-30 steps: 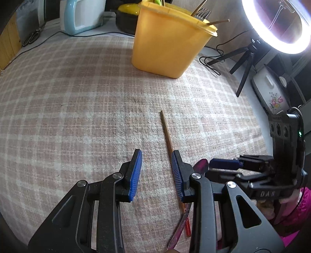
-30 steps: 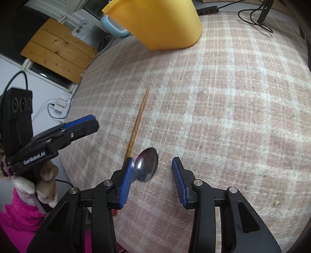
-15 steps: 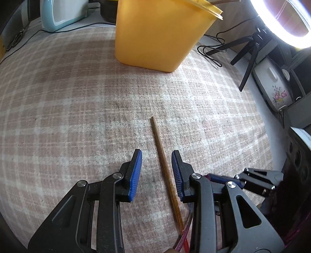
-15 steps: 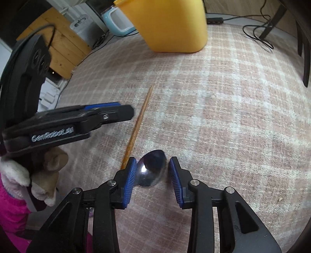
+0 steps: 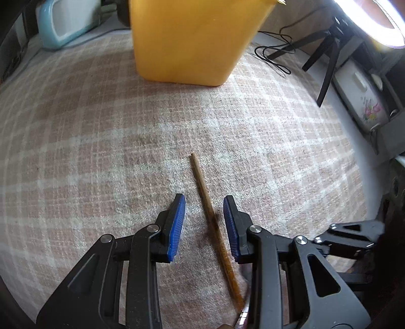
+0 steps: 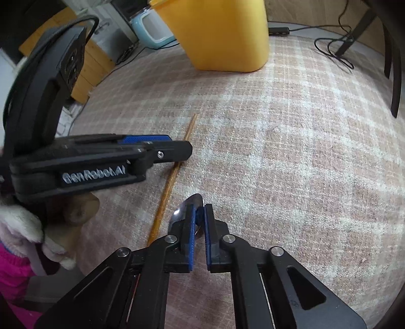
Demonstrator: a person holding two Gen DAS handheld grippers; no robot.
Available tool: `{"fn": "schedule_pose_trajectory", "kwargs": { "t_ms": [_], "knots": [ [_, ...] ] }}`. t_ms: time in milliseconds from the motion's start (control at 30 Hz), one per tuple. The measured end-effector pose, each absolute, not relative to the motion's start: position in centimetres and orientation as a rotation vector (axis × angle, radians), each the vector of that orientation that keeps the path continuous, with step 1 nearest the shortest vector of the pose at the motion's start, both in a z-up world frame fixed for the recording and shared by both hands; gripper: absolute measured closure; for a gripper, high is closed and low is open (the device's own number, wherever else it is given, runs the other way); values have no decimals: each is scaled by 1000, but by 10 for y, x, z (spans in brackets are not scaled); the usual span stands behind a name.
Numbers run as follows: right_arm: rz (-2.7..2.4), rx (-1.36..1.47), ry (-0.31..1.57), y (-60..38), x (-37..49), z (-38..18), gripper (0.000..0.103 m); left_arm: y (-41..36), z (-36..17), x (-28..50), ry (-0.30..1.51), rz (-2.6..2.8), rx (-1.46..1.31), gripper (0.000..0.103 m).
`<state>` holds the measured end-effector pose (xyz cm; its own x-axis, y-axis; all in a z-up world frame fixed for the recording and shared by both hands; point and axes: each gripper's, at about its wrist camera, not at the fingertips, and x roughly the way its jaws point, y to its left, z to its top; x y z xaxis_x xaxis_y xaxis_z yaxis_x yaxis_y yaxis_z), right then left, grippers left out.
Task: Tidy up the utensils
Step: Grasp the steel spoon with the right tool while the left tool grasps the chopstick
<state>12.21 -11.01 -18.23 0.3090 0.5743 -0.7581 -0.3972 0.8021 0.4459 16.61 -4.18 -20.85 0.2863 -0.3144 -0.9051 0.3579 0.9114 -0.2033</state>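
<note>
A brown wooden chopstick (image 5: pixel 202 184) lies on the checked tablecloth, pointing toward a tall yellow utensil bin (image 5: pixel 195 40) at the back. My left gripper (image 5: pixel 204 215) is open and low, its blue pads on either side of the chopstick's middle. In the right wrist view the chopstick (image 6: pixel 174 174) runs under the left gripper (image 6: pixel 177 149). My right gripper (image 6: pixel 199 212) is shut on a metal spoon (image 6: pixel 187 205), whose bowl sticks out past the pads just above the cloth. The yellow bin (image 6: pixel 227 35) stands beyond.
A pale blue appliance (image 5: pixel 65 22) stands behind the bin at the left. A black tripod (image 5: pixel 326 58) with a ring light and loose cables (image 5: pixel 273 58) stands at the back right. A white flowered box (image 5: pixel 364 101) sits off the table's right edge.
My left gripper moved forward and left until its pads straddle the chopstick. My right gripper closed on the spoon's bowl.
</note>
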Motion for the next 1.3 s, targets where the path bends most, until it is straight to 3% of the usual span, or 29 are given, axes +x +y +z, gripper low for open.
{"fn": "schedule_pose_trajectory", "kwargs": {
  "t_ms": [100,200,533,600,833,867,933,967,1167,1233,1300],
  "knots": [
    [645,187,1080,-112,125,-180,100,-51,-210,163,1167,-443,118,89],
    [642,190,1086,-112,131,-177,101,-44,-211,166,1177,-459,80,95],
    [631,98,1055,-117,139,-157,101,-7,-209,167,1184,-449,-2,96],
    [619,77,1046,-119,144,-154,101,1,-207,168,1183,-445,-25,102],
    [598,10,1046,-120,159,-154,103,12,-207,182,1262,-395,-123,101],
    [598,4,1047,-120,160,-154,103,14,-206,182,1267,-397,-154,98],
    [605,-3,1052,-122,160,-153,103,16,-203,181,1265,-388,-186,74],
    [605,-12,1052,-123,161,-151,103,15,-203,180,1267,-381,-194,55],
    [597,-67,1035,-125,168,-146,103,-16,-206,174,1238,-354,-59,54],
    [599,-63,1034,-126,170,-145,103,-24,-206,174,1208,-358,-13,57],
    [603,-51,1039,-128,174,-146,103,-25,-207,175,1184,-345,16,92]
  ]
}}
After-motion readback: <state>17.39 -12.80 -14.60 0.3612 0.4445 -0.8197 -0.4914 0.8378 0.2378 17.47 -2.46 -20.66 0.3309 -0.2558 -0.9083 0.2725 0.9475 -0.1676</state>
